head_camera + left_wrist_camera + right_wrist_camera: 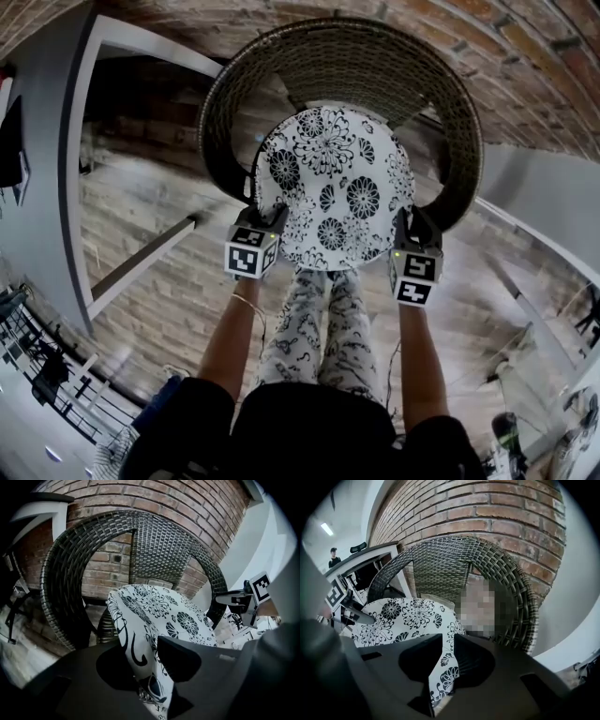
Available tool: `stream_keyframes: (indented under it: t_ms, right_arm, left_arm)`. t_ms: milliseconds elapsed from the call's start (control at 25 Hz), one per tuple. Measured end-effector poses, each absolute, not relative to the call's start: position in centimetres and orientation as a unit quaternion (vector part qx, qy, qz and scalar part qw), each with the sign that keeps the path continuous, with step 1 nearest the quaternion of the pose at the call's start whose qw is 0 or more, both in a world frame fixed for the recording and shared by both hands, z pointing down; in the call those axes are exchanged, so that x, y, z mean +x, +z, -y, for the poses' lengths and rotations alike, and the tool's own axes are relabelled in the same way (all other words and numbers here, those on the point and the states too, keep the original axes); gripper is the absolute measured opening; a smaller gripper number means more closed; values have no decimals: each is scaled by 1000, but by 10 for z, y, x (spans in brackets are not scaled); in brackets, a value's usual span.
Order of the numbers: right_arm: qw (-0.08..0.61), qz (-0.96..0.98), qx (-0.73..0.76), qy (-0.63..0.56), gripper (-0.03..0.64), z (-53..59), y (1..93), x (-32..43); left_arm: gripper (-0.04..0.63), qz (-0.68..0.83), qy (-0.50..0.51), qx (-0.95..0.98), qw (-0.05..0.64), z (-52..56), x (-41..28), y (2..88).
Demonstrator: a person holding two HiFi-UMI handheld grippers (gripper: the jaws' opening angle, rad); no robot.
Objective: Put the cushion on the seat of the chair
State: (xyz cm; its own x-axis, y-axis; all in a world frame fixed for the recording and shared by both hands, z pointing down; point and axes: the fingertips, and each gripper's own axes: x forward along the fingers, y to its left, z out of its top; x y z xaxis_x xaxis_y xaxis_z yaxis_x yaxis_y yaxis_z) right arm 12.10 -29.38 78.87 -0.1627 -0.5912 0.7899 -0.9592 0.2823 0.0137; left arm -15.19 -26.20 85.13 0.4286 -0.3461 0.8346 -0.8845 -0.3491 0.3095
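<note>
A round white cushion [333,183] with black flowers lies over the seat of the dark wicker tub chair [347,47], between its curved arms. Whether its far edge rests on the seat is hidden. My left gripper [272,217] is at the cushion's near left edge. In the left gripper view the cushion [154,606] edge passes loosely between the parted jaws of the left gripper [147,667]. My right gripper [405,220] holds the near right edge. In the right gripper view the right gripper [445,663] is shut, pinching a narrow strip of the cushion [403,618].
A brick wall [187,508] stands right behind the chair. A white desk frame [80,169] is on the left and a white ledge [544,187] on the right. The floor is wooden planks [150,309]. My legs [323,328] stand just before the chair. A person [333,556] stands far off.
</note>
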Motion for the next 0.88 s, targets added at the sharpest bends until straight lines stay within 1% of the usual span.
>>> stream_keyframes:
  t_ms: [240, 440, 880]
  right_arm:
    - [362, 716, 536, 262, 77, 290, 787, 120]
    - [353, 722, 536, 260, 78, 292, 787, 118]
    - [340, 725, 536, 266, 77, 289, 785, 115]
  left_arm:
    - [138, 425, 351, 730, 404, 255, -165, 859]
    - [153, 429, 355, 721, 414, 250, -170, 866]
    - [163, 437, 369, 701, 426, 234, -186, 873]
